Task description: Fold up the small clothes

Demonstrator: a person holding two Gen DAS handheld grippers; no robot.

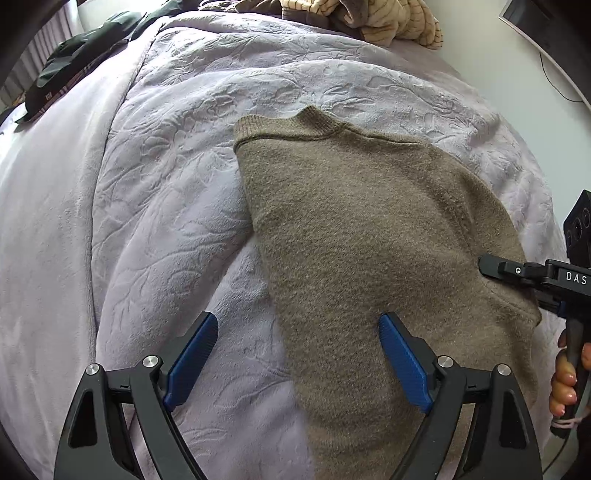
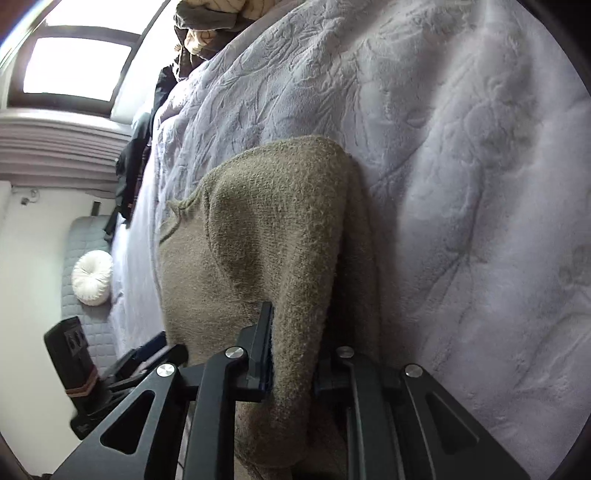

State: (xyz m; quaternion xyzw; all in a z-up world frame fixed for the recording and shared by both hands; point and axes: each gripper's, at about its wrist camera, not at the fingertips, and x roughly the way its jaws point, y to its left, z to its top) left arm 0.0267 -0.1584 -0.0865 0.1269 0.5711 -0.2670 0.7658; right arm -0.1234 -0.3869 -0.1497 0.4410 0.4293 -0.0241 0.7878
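A brown knit sweater [image 1: 351, 229] lies on a lilac embossed bedspread [image 1: 184, 166], collar toward the far side. My left gripper [image 1: 297, 319] hangs open over the sweater's near left edge: one blue pad [image 1: 195, 354] is above the bedspread and the other above the knit, with nothing pinched between them. My right gripper [image 1: 487, 267] reaches in from the right at the sweater's right edge. In the right wrist view my right gripper [image 2: 295, 332] is shut on a raised fold of the sweater [image 2: 258, 229]. The fabric hides its right finger.
A heap of striped beige clothes [image 1: 369, 18] sits at the far end of the bed, with dark garments [image 1: 74, 62] at the far left. A hand [image 1: 563, 384] holds the right gripper's handle. A round white cushion [image 2: 92, 277] lies on a grey bench under a window [image 2: 77, 66].
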